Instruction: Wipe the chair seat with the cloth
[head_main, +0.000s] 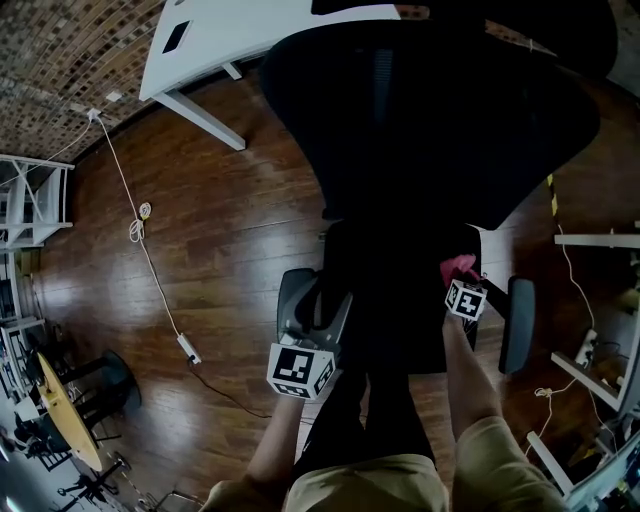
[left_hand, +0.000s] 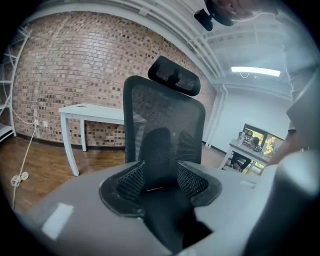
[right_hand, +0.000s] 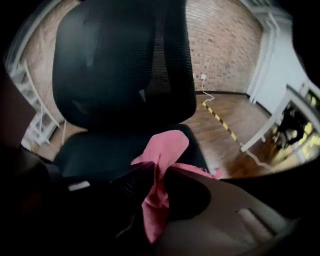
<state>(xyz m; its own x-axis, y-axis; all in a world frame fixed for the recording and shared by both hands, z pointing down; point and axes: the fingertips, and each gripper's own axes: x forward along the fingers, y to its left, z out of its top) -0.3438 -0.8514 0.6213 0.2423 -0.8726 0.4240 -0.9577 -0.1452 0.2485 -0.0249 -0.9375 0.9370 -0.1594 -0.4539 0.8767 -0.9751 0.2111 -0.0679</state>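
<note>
Your right tongs (right_hand: 159, 176) pinch the pink cloth (right_hand: 167, 147) tight, near the right edge of the black chair seat (right_hand: 110, 150). Your left tongs (left_hand: 159, 181) stand spread and empty at the seat's left edge. Open wooden floor (head_main: 200, 250) lies on both sides.

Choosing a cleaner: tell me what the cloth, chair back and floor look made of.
Cloth: soft pink fabric, maybe microfibre; it bunches in folds.
Chair back: matte black mesh, probably synthetic; fine see-through weave.
Floor: glossy dark wood planks, or a lookalike; board seams and sheen.
</note>
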